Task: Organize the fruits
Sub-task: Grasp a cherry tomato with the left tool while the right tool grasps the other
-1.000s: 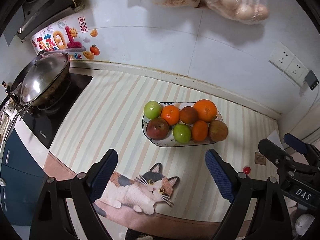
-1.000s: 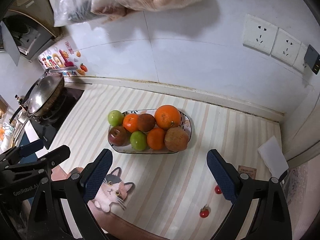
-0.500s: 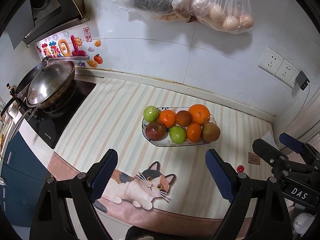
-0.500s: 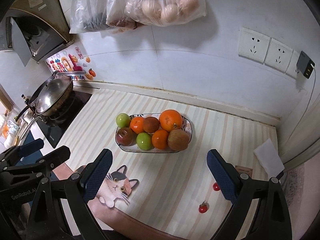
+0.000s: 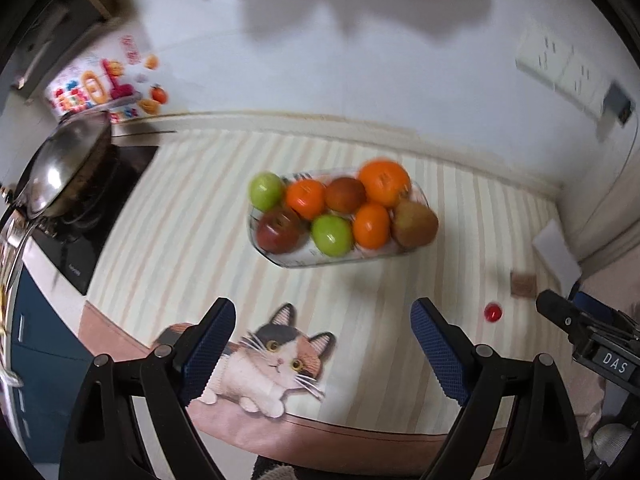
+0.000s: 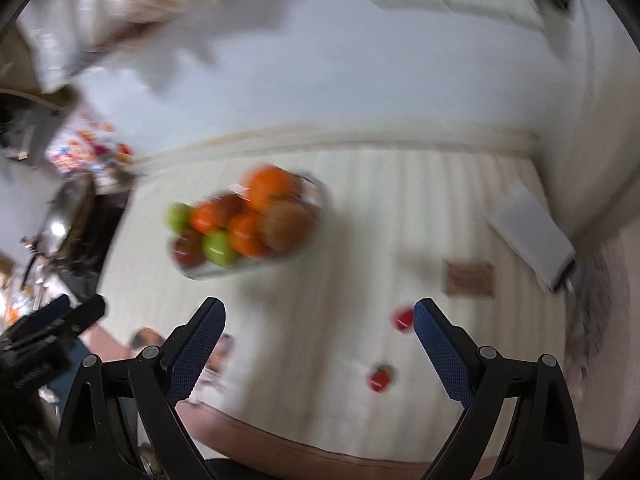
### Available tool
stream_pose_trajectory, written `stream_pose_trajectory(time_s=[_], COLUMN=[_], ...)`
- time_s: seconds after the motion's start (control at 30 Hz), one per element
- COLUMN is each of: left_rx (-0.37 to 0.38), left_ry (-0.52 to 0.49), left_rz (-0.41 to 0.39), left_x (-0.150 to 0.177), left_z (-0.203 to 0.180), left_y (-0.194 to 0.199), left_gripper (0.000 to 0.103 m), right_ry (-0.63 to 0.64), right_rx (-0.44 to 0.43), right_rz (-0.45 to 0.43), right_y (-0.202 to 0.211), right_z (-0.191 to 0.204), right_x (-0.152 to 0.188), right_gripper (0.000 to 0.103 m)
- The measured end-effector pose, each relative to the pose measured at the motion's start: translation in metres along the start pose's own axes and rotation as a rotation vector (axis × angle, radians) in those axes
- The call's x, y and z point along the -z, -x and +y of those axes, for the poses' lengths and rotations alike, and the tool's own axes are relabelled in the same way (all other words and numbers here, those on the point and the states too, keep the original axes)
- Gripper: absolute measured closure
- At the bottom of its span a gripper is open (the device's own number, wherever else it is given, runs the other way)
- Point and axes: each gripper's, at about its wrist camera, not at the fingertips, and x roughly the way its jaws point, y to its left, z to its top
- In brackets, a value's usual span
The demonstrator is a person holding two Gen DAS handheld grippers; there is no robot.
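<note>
A glass bowl (image 5: 267,253) on the striped mat holds several fruits: green apples (image 5: 265,189), oranges (image 5: 384,182), a red apple (image 5: 278,230) and brown fruit (image 5: 414,218). It shows blurred in the right wrist view (image 6: 200,273). Two small red cherry tomatoes (image 6: 403,318) (image 6: 380,377) lie loose on the mat at the right; one shows in the left wrist view (image 5: 493,312). My left gripper (image 5: 322,340) is open and empty, short of the bowl. My right gripper (image 6: 319,337) is open and empty, with one tomato just left of its right finger.
A lidded wok (image 5: 60,168) sits on a black cooktop (image 5: 100,216) at the left. Wall sockets (image 5: 560,68) and hanging bags (image 6: 152,8) are on the back wall. A white paper (image 6: 528,236) and a brown card (image 6: 470,278) lie at the right corner.
Both grippers have moved forward and down toward the counter. The right one has swung to the right, toward the loose tomatoes. Both stay open.
</note>
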Motion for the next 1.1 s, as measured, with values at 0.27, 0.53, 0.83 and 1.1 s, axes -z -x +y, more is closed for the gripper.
stream_pose_trajectory(time_s=[0.27,0.53,0.83,1.1], left_rx=[0.111,0.207,0.241,0.211], left_ry=[-0.109,-0.271,-0.350,-0.396], left_rz=[0.229,0.422,0.470,0.426], left_x=[0.011,0.048,0.065,0.063], left_z=[-0.073,-0.157,-0.196,-0.202], left_y=[-0.084,-0.148,-0.169,-0.165], left_gripper=[0.013,0.013,0.030,0.079], right_ry=[-0.185,-0.251,-0.313,-0.307], right_rx=[-0.030,0.031,0.064,0.067], right_rz=[0.142,0.150,0.148,0.130], right_y=[-0.072,-0.091,-0.086,-0.081], right_z=[-0.082,-0.129,-0.158,-0.162], right_x=[0.032,0.051,0.062,0.059], right_gripper=[0.061,0.072,0.072,0.071])
